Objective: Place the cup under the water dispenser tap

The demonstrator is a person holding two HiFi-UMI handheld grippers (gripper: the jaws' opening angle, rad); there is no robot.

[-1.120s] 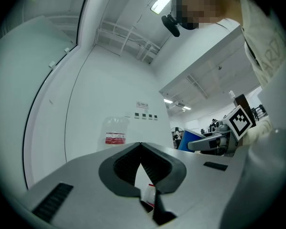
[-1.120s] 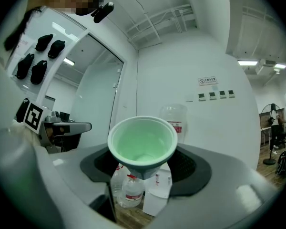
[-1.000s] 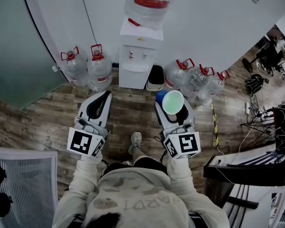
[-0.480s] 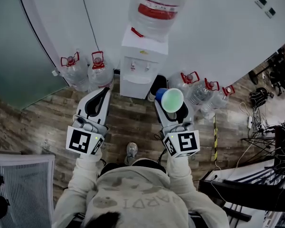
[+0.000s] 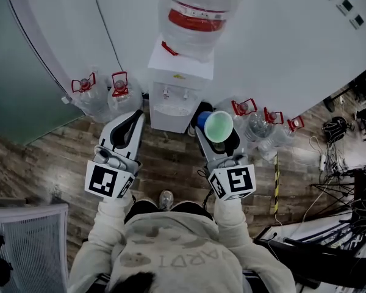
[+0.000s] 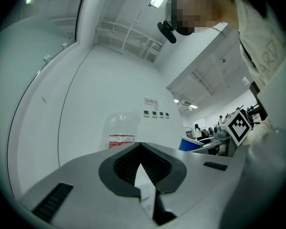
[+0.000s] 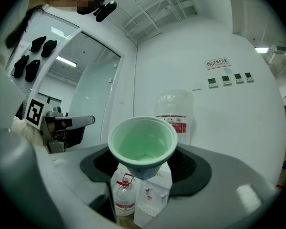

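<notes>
A white water dispenser with a large bottle on top stands against the wall, its two taps over a drip tray. My right gripper is shut on a cup, green inside and blue outside, held upright a little to the right of the dispenser and short of it. In the right gripper view the cup sits between the jaws with the dispenser low beyond it. My left gripper is shut with nothing in it, just left of the dispenser; its tips meet.
Spare water bottles stand on the floor left and right of the dispenser. A glass wall lies at the left, a chair at lower left, cables and desks at the right. Wooden floor lies between me and the dispenser.
Both grippers and the person have moved forward toward the dispenser, which now looks larger and closer. The cup stays in the right gripper.
</notes>
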